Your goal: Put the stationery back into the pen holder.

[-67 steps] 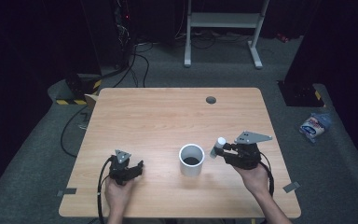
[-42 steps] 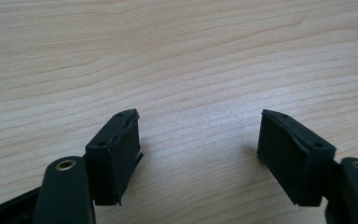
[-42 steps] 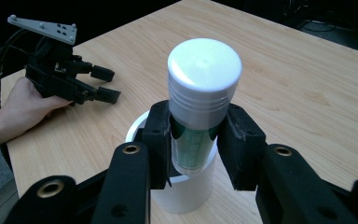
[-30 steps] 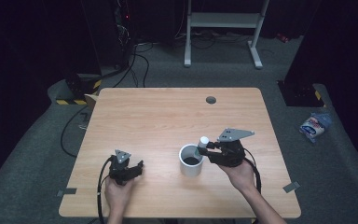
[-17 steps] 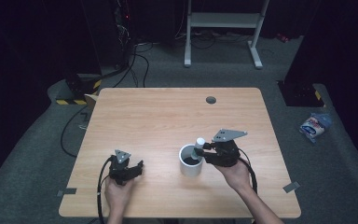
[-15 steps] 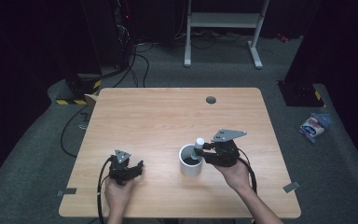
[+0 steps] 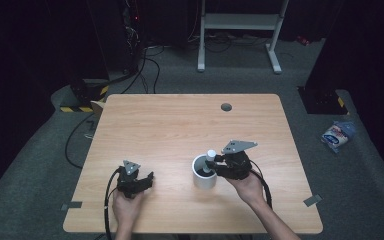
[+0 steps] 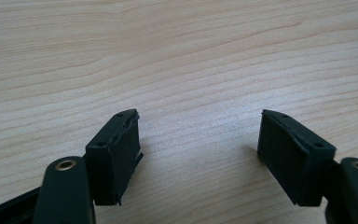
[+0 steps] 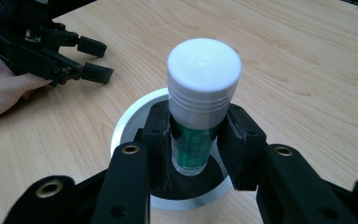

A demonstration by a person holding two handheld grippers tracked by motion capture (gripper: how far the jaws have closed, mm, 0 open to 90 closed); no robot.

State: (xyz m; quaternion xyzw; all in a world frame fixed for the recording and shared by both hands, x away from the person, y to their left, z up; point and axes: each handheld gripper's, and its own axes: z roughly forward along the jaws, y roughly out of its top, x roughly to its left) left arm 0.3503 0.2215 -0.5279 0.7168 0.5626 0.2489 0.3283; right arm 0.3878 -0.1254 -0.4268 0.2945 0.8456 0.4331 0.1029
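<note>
Item 1, my right gripper [image 9: 196,140]: jaws clamped on the green body of a white-capped tube [image 9: 200,107], held upright with its lower end inside the mouth of a white cup [image 9: 123,128].
Item 2, the cup [image 7: 203,173]: stands on the wooden table [image 7: 180,125], near its front edge, centre-right.
Item 3, my left gripper [image 8: 198,149]: jaws apart, nothing between them, resting low over bare wood, well apart from the cup to its left [image 7: 134,180].

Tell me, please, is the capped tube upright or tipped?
Upright: the tube stands cap-up in the right gripper, over the white cup.
</note>
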